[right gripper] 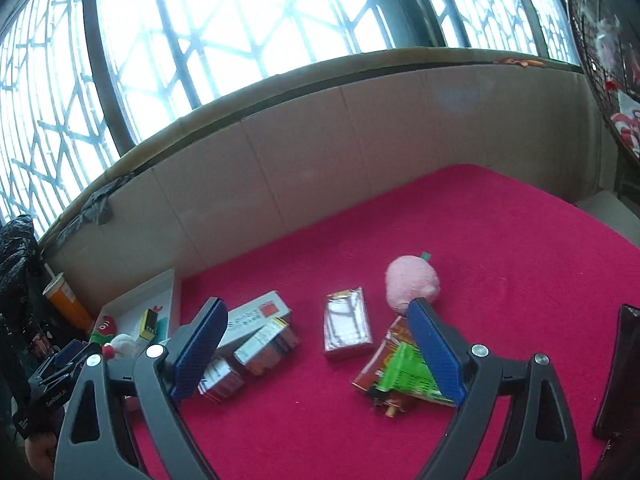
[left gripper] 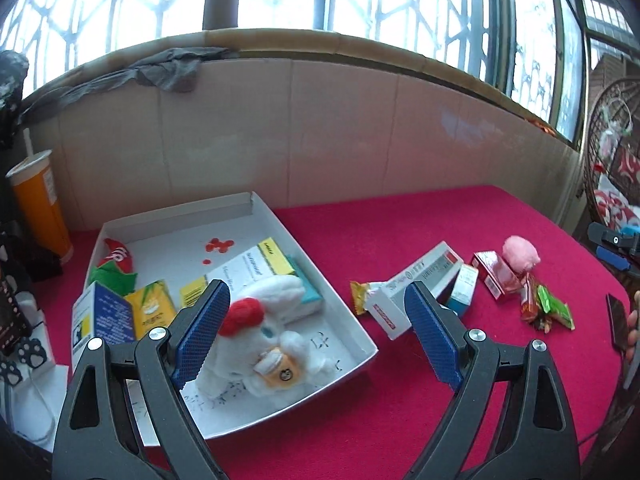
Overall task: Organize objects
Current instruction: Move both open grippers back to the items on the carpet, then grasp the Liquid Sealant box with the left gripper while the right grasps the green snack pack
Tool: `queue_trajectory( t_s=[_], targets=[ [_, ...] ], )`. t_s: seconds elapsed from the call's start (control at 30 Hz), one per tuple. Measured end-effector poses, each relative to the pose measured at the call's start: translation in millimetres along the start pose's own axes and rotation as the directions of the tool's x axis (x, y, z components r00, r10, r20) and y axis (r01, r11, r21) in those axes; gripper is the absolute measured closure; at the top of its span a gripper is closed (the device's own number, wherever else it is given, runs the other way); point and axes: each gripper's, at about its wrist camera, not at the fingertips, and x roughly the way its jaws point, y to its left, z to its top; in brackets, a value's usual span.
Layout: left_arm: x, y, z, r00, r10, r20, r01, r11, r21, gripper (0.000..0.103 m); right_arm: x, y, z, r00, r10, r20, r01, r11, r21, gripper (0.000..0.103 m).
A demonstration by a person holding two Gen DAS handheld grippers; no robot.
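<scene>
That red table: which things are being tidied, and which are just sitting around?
Being tidied: white tray, white plush toy, long white box, pink plush ball, green snack packet.

Just there: orange cup, windowsill cloth.

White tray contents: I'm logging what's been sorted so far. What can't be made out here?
- Left wrist view: the left gripper finger hides part of the white plush; box print is too small to read.
- Right wrist view: the white tray is mostly hidden behind the right gripper finger.
</scene>
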Motion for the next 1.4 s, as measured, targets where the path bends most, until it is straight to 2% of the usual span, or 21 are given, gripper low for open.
queue_trajectory(
  t_s=[0.1,0.17,0.23,0.3,0.47,0.6,0.7,0.87,1.0,1.1,1.2,1.27,1.33,1.37,1.4],
  targets=[
    [19.0,-30.0,4.8,0.998,-0.045,-0.048,0.053,0.98,0.192,0.013,5.6,-29.1,-3.2,0.998,-0.056,-0.036,0.055,0.998,-0.01,0.011],
    [32.7,-49.8,2.6,0.995,-0.057,-0.087,0.083,0.94,0.33,0.013,10.0,-43.0,-4.9,0.996,-0.074,-0.059,0.072,0.997,-0.035,0.011],
    [46.4,-63.2,-1.4,0.991,-0.051,-0.124,0.099,0.9,0.425,0.013,17.0,-55.8,-7.1,0.994,-0.05,-0.098,0.046,0.998,-0.037,0.011],
    [57.9,-71.9,-2.5,0.988,-0.049,-0.146,0.114,0.871,0.478,0.013,24.8,-67.9,-11.1,0.99,-0.027,-0.139,0.023,0.999,-0.031,0.011],
    [82.0,-91.5,3.7,0.977,-0.069,-0.203,0.171,0.82,0.547,0.013,45.2,-79.0,-26.6,0.975,0.012,-0.223,-0.028,0.997,-0.069,0.011],
    [99.5,-100.8,2.4,0.97,-0.043,-0.24,0.181,0.787,0.589,0.013,60.0,-69.8,-37.4,0.962,0.018,-0.273,-0.069,0.982,-0.177,0.011],
    [107.9,-105.9,2.7,0.963,-0.047,-0.264,0.2,0.782,0.59,0.013,70.8,-65.9,-40.8,0.956,-0.017,-0.293,-0.062,0.964,-0.259,0.011],
    [118.9,-108.9,9.3,0.945,-0.095,-0.314,0.259,0.803,0.537,0.013,87.7,-78.0,-43.7,0.932,-0.026,-0.361,-0.089,0.95,-0.3,0.011],
    [123.9,-112.9,10.5,0.922,-0.139,-0.361,0.315,0.809,0.496,0.014,97.1,-79.5,-45.2,0.916,0.014,-0.401,-0.148,0.941,-0.305,0.011],
    [124.0,-114.9,7.7,0.91,-0.163,-0.382,0.345,0.809,0.476,0.024,94.5,-76.0,-46.8,0.907,0.039,-0.419,-0.184,0.932,-0.313,0.011],
    [114.8,-116.7,6.1,0.91,-0.172,-0.376,0.351,0.801,0.484,0.028,87.7,-66.0,-55.6,0.901,0.04,-0.431,-0.212,0.909,-0.36,0.012],
    [104.4,-116.7,7.7,0.912,-0.195,-0.361,0.36,0.802,0.476,0.045,81.9,-59.9,-63.0,0.901,0.032,-0.432,-0.22,0.893,-0.392,0.014],
    [98.4,-118.5,10.1,0.892,-0.243,-0.381,0.405,0.805,0.434,0.051,74.9,-56.5,-67.1,0.904,0.03,-0.426,-0.219,0.889,-0.402,0.027],
    [94.0,-122.0,8.7,0.889,-0.253,-0.381,0.414,0.799,0.436,0.051,71.2,-55.4,-68.0,0.905,0.035,-0.423,-0.221,0.89,-0.399,0.032],
    [90.9,-126.3,6.0,0.888,-0.255,-0.384,0.419,0.793,0.443,0.051,68.0,-54.7,-68.8,0.906,0.044,-0.422,-0.225,0.892,-0.392,0.041]
  ],
)
